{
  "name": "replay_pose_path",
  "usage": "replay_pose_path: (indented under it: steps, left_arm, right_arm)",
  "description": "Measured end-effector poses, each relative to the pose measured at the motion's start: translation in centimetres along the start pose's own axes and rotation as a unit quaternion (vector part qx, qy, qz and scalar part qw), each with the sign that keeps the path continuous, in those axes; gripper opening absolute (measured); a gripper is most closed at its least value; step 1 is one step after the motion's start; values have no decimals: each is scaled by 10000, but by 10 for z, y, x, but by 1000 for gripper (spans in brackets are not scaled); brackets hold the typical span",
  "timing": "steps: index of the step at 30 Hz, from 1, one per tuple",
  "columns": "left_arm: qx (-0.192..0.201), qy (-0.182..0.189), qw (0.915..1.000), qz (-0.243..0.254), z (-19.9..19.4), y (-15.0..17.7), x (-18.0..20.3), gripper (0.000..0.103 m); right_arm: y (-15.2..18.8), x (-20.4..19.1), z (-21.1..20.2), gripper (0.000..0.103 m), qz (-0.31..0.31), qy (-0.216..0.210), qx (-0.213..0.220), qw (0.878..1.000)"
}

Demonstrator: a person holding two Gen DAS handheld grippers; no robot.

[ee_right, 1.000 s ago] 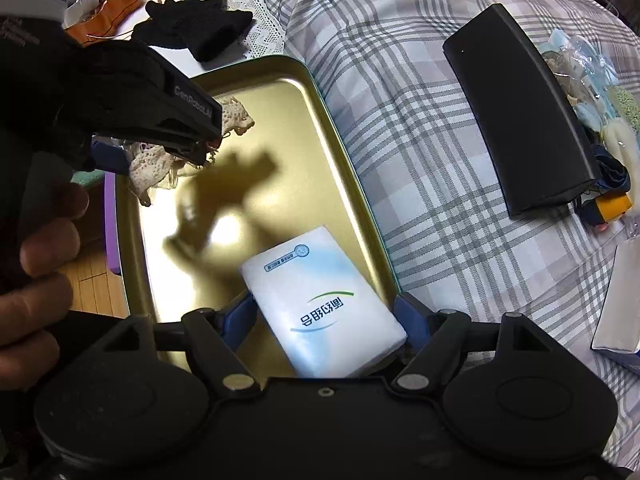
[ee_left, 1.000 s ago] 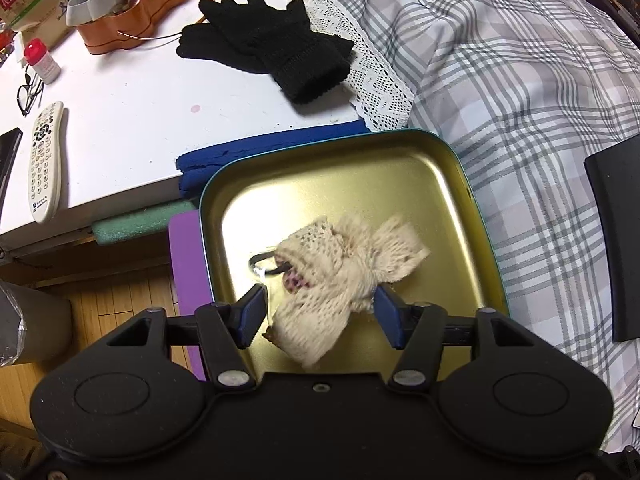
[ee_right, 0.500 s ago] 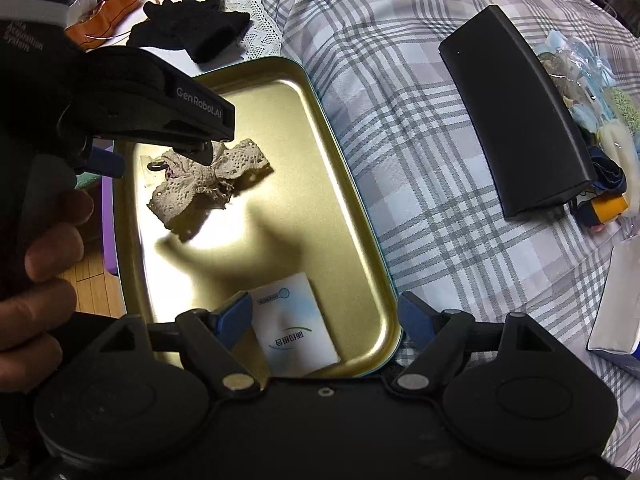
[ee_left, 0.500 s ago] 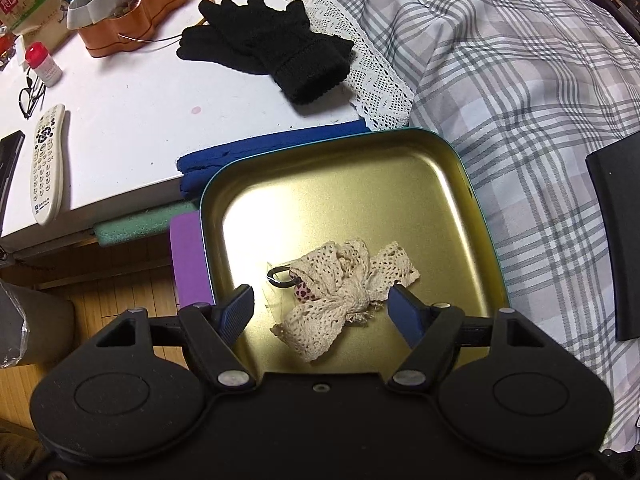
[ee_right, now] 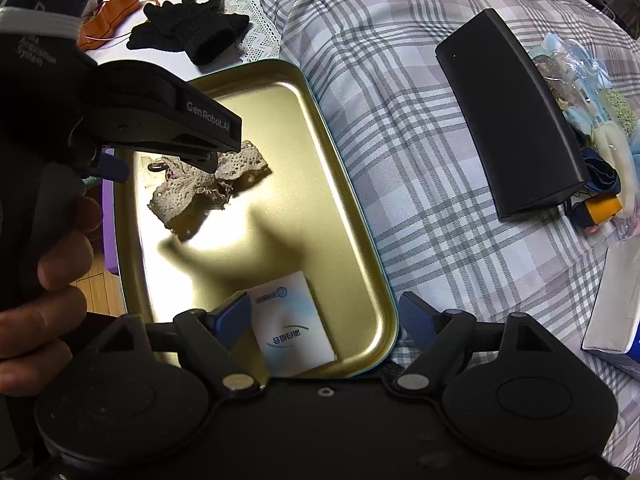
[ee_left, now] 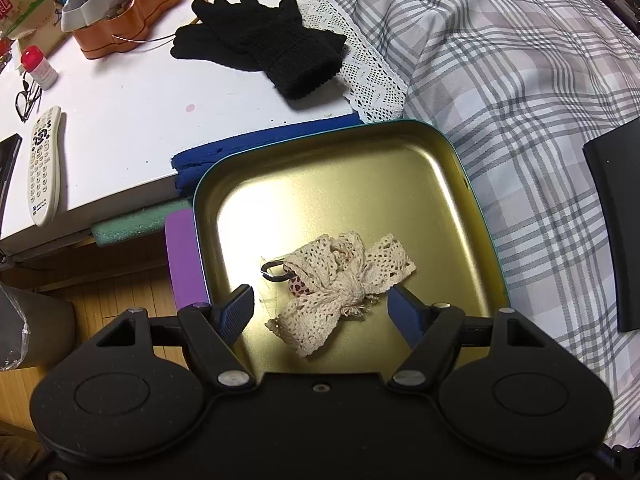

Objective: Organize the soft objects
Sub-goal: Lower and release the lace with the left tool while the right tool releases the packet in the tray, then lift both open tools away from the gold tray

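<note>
A cream lace bow (ee_left: 340, 284) with a small metal ring lies loose in the gold tin tray (ee_left: 360, 184); it also shows in the right wrist view (ee_right: 200, 188). My left gripper (ee_left: 322, 312) is open just above and behind the bow, not touching it. A white tissue pack (ee_right: 294, 322) lies at the near end of the tray (ee_right: 320, 152). My right gripper (ee_right: 326, 316) is open above the pack, apart from it. Black knit gloves (ee_left: 264, 46) lie on the white table.
The tray sits on a plaid bedspread (ee_left: 520, 60). A black case (ee_right: 512, 120) lies to the right, with small packets and a box beyond it. The white table (ee_left: 120, 120) holds a remote (ee_left: 44, 164), an orange tin (ee_left: 124, 12) and a bottle.
My left gripper opened and let the lace bow drop into the tray. My right gripper opened, released the tissue pack into the tray and drew back.
</note>
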State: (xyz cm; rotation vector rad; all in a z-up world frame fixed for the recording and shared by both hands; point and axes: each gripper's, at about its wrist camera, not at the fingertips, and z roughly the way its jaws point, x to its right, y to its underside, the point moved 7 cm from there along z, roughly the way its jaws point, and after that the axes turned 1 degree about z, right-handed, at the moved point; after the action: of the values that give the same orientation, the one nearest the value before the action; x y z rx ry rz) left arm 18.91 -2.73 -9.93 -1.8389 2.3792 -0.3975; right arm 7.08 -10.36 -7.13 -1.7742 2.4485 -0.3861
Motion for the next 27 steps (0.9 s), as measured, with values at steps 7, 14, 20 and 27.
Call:
replay_pose_path:
  steps: [7,14,20,27]
  left_arm:
    - [-5,11,10000,3,0,2,1,70]
    - [-13,35,10000,-4,-1,3,0,70]
    - [27,51,10000,-1,-3,4,-1,70]
    - [43,-26,10000,26,-3,5,-1,70]
  right_arm:
    - [1,1,-4,81,27,67,19,10000]
    - [3,0,-6,81,-5,158,9,9999]
    - [5,-3,-5,81,-52,205,-33,9998]
    - [10,-3,-7,82,-41,185,-52,9998]
